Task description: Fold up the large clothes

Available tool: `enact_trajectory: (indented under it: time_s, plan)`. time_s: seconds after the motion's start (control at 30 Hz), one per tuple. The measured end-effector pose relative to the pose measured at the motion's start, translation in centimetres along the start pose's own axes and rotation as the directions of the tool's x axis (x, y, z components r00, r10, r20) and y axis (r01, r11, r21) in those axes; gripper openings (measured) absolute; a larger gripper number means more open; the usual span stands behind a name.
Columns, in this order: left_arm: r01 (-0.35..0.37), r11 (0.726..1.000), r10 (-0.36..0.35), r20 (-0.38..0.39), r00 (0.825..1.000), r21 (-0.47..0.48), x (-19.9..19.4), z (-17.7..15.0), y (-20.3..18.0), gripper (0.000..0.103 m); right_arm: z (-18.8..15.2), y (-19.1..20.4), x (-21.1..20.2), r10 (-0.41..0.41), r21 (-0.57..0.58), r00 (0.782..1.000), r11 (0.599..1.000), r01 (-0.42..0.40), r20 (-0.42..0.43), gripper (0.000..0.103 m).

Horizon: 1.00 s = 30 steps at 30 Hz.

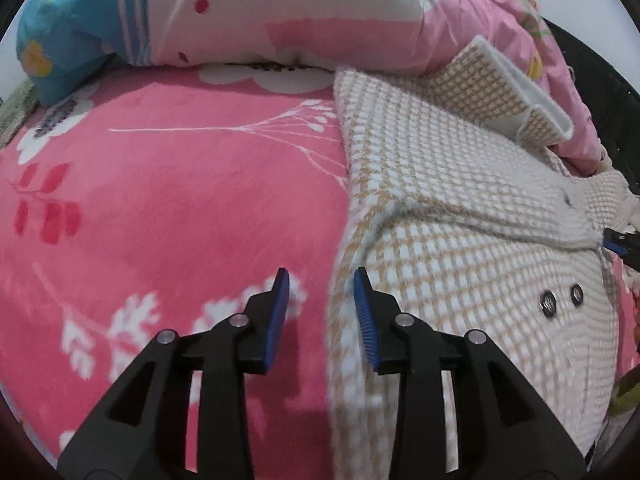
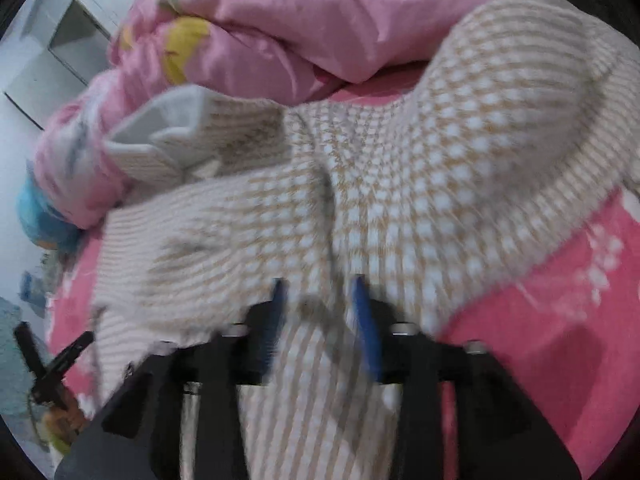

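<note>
Only the left wrist view shows the blue pillow (image 1: 60, 40) at far left and two metal snap buttons (image 1: 562, 300) on the checked beige-and-white knit coat (image 1: 460, 240), which lies on the pink floral blanket (image 1: 160, 180). The left gripper (image 1: 321, 280) stands apart at the coat's edge, clamping nothing. In the blurred right wrist view, the right gripper (image 2: 318, 286) stands apart over the coat; a pink quilt (image 2: 320, 12) lies behind.

A bed covered by a pink fleece blanket with white flowers (image 1: 180, 184) is seen; a pale panelled wall (image 2: 52, 52) is glimpsed beyond its far edge.
</note>
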State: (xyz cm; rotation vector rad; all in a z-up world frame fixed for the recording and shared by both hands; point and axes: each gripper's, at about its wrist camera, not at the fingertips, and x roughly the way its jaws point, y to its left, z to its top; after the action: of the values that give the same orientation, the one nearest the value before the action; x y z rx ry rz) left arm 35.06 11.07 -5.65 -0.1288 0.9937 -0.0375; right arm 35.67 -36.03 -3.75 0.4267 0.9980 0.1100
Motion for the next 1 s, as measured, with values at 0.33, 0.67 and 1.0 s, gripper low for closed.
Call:
enact_trajectory:
  time_s: [0.33, 0.67, 1.0]
  plan:
    - [0.055, 0.998, -0.056, -0.043, 0.998, -0.032, -7.2, -10.0, 0.9, 0.035, -14.0, -4.6, -7.8, 0.105, 0.040, 0.992, 0.994, -0.102, -0.076, 0.067]
    - [0.138, 0.979, -0.149, -0.063, 0.987, -0.148, -8.6, -19.4, -0.3, 0.039, -22.3, -7.3, -7.8, 0.234, 0.183, 0.967, 0.960, -0.213, -0.102, 0.067]
    - [0.206, 0.961, -0.218, -0.047, 0.975, -0.186, -9.0, -21.8, -1.0, 0.037, -25.4, -6.1, -6.7, 0.382, 0.271, 0.915, 0.901, -0.339, -0.127, 0.062]
